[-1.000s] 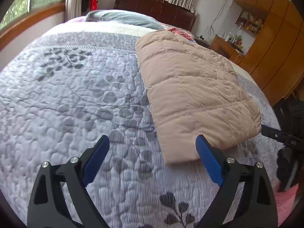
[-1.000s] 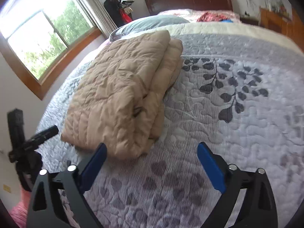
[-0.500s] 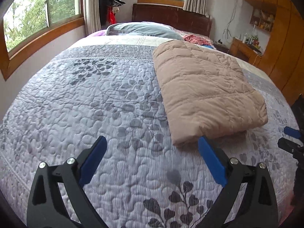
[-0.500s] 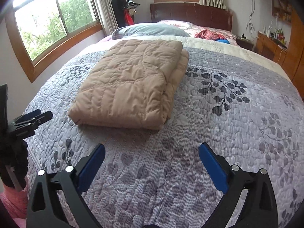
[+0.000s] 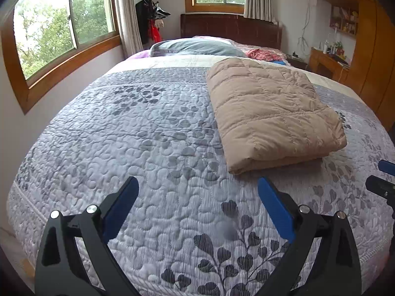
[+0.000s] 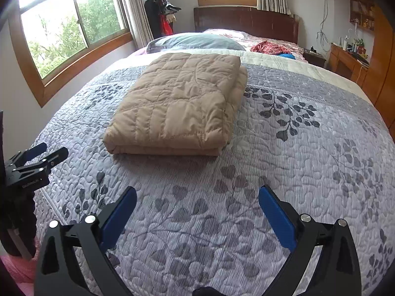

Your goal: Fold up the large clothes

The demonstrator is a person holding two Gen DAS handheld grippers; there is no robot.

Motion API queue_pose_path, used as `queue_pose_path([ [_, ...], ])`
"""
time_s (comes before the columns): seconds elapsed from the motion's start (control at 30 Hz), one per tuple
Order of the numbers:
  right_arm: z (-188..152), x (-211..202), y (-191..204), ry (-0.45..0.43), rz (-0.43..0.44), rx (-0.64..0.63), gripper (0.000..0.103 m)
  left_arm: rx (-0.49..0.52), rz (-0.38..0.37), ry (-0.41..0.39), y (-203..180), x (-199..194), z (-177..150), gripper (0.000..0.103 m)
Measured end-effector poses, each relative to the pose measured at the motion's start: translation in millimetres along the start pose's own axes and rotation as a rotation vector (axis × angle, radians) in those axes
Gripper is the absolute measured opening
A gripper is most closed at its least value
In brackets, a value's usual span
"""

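Both grippers farther from folded jacket [image 5: 271, 113]

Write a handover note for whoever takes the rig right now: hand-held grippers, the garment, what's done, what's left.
Left hand-held gripper: open, empty, above the bedspread.
Right hand-held gripper: open, empty, also clear of the garment.
Tan quilted garment: folded into a neat rectangle, layers stacked, lying flat on the bed below the grey pillow.
Done: this fold looks finished.
Left: probably nothing on this piece; a red garment lies near the headboard, unfolded.
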State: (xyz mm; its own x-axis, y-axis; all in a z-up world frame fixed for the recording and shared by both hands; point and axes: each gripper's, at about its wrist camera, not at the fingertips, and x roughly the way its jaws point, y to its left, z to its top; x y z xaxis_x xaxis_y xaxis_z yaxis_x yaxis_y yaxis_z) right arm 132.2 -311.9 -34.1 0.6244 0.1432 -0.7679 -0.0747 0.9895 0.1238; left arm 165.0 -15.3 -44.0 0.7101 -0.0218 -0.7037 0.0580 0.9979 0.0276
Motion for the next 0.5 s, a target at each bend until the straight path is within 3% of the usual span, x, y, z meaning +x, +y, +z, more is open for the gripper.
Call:
queue_pose_path([
  [0.5, -10, -16, 7, -0.034, 0.006, 0.019, 0.099, 0.007, 0.003, -0.048, -4, -26, -12, 0.097],
])
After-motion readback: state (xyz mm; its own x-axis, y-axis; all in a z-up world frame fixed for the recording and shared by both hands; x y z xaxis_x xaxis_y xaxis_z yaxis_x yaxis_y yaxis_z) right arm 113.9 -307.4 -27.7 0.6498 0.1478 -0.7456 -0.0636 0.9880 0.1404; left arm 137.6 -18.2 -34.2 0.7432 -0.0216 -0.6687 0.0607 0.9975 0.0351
